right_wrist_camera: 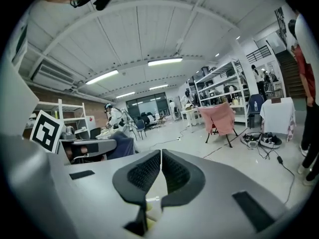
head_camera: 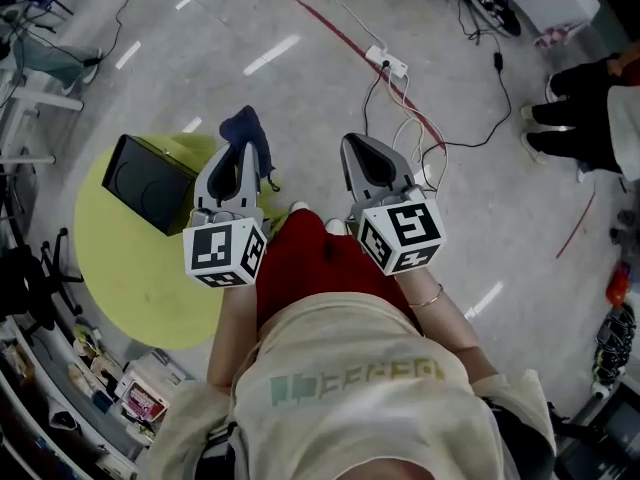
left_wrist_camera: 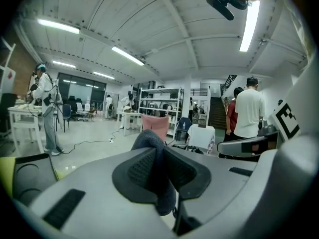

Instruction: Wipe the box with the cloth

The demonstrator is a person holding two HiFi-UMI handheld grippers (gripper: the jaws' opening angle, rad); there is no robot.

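Dark blue cloth [head_camera: 246, 128], soft and bunched, is clamped between the jaws of the left hand-held gripper [head_camera: 238, 148], and its folds bulge out past the jaw tips. It hangs near the rim of a round yellow-green surface [head_camera: 130, 278]. A black box [head_camera: 150, 181] with a circle marked on its visible face lies on that surface, near the cloth. The right hand-held gripper [head_camera: 362, 146] has its jaws pressed together on nothing. The grey concrete floor [head_camera: 300, 28] carries red tape lines, a white power strip [head_camera: 387, 63] and cables.
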